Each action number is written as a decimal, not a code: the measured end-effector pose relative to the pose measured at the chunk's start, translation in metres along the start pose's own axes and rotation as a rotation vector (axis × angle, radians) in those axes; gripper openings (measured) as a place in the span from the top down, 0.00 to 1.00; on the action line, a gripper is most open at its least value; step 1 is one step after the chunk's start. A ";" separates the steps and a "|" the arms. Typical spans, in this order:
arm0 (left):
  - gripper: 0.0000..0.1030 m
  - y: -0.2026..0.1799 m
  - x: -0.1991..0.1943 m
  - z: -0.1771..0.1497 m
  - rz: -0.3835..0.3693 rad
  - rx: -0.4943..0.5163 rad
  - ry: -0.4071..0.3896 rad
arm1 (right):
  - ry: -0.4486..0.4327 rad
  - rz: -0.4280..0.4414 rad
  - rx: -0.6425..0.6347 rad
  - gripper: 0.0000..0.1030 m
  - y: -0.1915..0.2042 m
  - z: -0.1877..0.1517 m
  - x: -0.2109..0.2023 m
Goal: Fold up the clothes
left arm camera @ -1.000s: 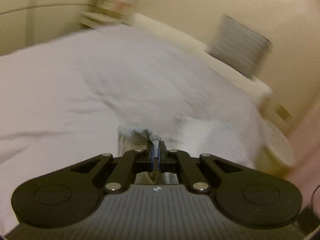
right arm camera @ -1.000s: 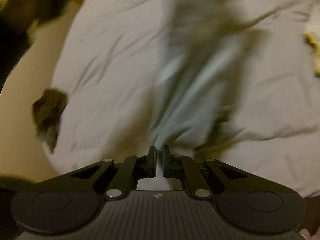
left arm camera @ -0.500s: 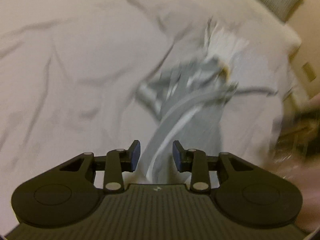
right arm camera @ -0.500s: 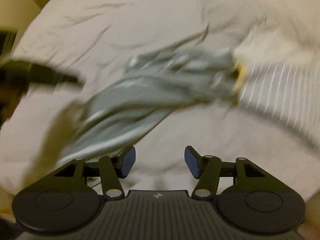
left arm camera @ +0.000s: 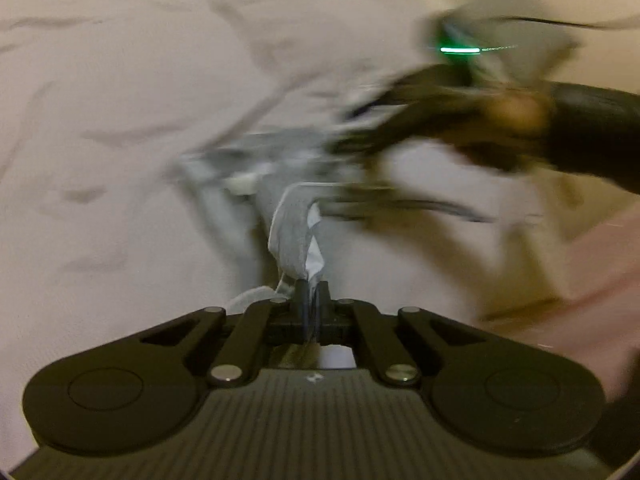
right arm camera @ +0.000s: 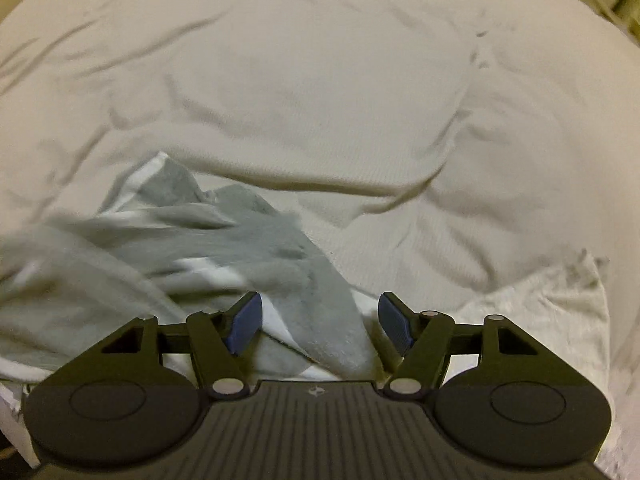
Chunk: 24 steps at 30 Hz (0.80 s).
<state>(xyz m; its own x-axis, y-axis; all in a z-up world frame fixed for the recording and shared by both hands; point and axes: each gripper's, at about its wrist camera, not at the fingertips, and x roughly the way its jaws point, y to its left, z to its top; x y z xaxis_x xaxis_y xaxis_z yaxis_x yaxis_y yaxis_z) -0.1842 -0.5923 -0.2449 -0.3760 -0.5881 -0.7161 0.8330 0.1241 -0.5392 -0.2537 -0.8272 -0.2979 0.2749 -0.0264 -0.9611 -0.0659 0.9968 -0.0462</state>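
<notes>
One grey garment (right arm camera: 280,256), no legible writing.

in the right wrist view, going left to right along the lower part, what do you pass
grey garment → left blue pad → right blue pad → white textured cloth, all lying on the bedsheet

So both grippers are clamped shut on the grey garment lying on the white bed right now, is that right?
Not quite. Only the left gripper is shut on the grey garment, as the left wrist view shows. The right wrist view shows the right gripper open, its jaws spread wide above the garment on the white bed.
</notes>
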 end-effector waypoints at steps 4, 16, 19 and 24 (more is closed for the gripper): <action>0.99 -0.039 0.011 -0.017 -0.195 0.097 0.147 | 0.025 0.083 0.040 0.38 -0.005 -0.001 0.013; 0.56 0.008 0.002 -0.013 0.045 -0.069 0.053 | 0.006 -0.032 0.140 0.97 -0.011 -0.033 -0.016; 0.56 0.012 0.013 -0.003 0.054 -0.037 0.048 | -0.046 -0.076 0.181 0.98 -0.011 -0.039 -0.035; 0.53 0.006 0.033 0.014 0.014 0.023 0.033 | -0.162 -0.154 0.268 0.99 -0.009 -0.043 -0.077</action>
<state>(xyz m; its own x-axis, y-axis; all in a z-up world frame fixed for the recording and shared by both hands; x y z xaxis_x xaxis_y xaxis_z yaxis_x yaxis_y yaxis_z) -0.1857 -0.6223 -0.2649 -0.3766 -0.5600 -0.7379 0.8474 0.1135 -0.5186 -0.3157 -0.8377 -0.2354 0.4124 -0.1868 -0.8917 0.2367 0.9671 -0.0931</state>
